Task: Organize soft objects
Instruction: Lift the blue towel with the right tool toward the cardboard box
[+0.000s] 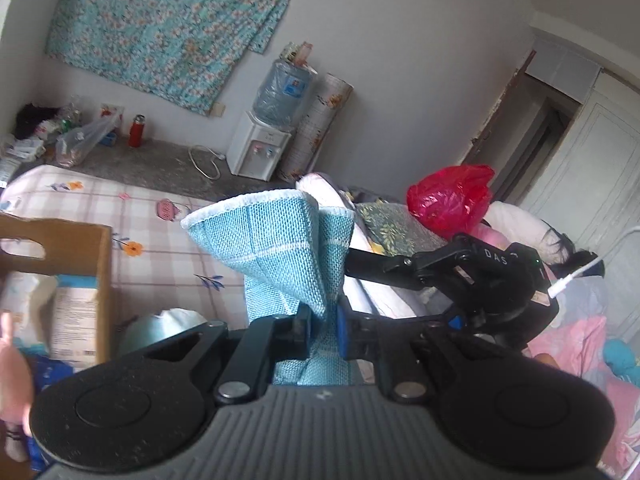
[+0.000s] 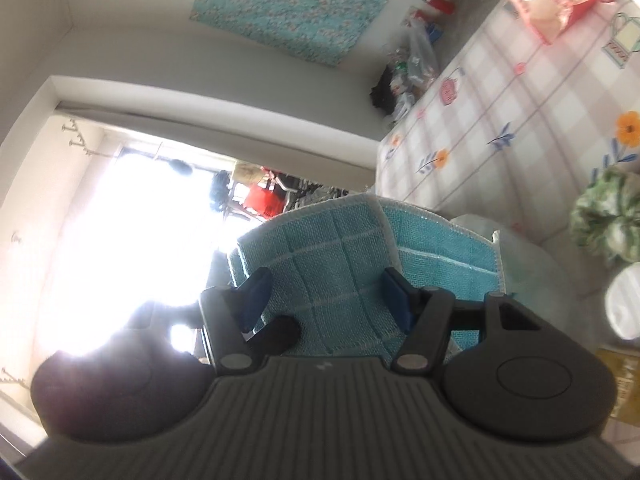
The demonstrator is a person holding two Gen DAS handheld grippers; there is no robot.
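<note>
A teal woven cloth (image 1: 280, 248) with a white edge stands up out of my left gripper (image 1: 322, 332), which is shut on its lower part. My right gripper (image 1: 372, 270) comes in from the right in the left wrist view, and its finger reaches the cloth's right side. In the right wrist view, which is rolled sideways, the same cloth (image 2: 332, 256) spreads behind and between the blue pads (image 2: 256, 292). My right gripper (image 2: 326, 300) stands open, and neither pad presses on the cloth.
A cardboard box (image 1: 80, 248) holding packets sits on the checked bed sheet (image 1: 160, 240) at the left. A red plastic bag (image 1: 448, 200) lies on bedding at the right. A water dispenser (image 1: 260, 148) stands by the wall. A green-and-white soft bundle (image 2: 608, 216) lies on the sheet.
</note>
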